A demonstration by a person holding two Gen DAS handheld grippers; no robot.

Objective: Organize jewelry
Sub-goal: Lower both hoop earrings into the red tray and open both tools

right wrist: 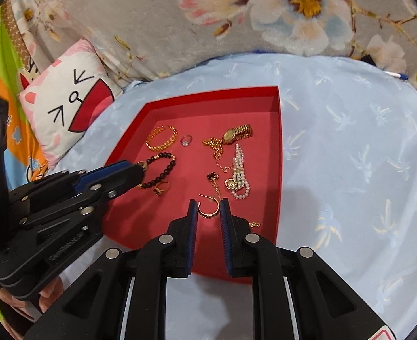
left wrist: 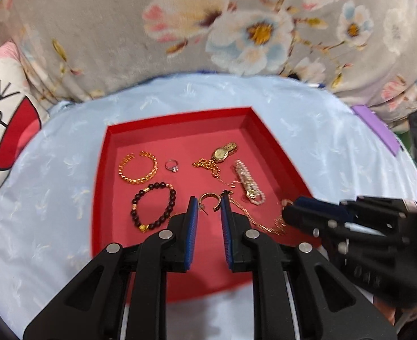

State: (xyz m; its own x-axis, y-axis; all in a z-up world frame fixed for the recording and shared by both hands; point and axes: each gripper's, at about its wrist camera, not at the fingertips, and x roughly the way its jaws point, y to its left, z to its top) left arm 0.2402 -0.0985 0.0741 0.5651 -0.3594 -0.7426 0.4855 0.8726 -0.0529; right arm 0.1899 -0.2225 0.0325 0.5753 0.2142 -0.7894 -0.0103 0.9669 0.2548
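The left hand-held gripper hangs over the near part of a shallow red cardboard tray, its blue-padded jaws drawn close with only a narrow slot between them, and nothing is clamped there. Through that slot, lower down on the tray floor, lies a gold hoop earring. The right hand-held gripper is likewise narrowed to a small gap and grasps nothing; it hovers just above the same earring, seen clearly in the right wrist view.

All the jewelry sits inside the tray. To the left of the earring is a dark beaded bracelet, with a small gold ring just beside it. Farther back lie a flat gold chain-link bangle and a silver ring with a clear stone. On the right side rests a gold wristwatch, a gold chain necklace touching it, and a bundled white pearl strand nearer the front.

The tray stands on a pale blue patterned cloth. Behind it hangs a grey floral fabric, and at the left a white cartoon-cat cushion leans.
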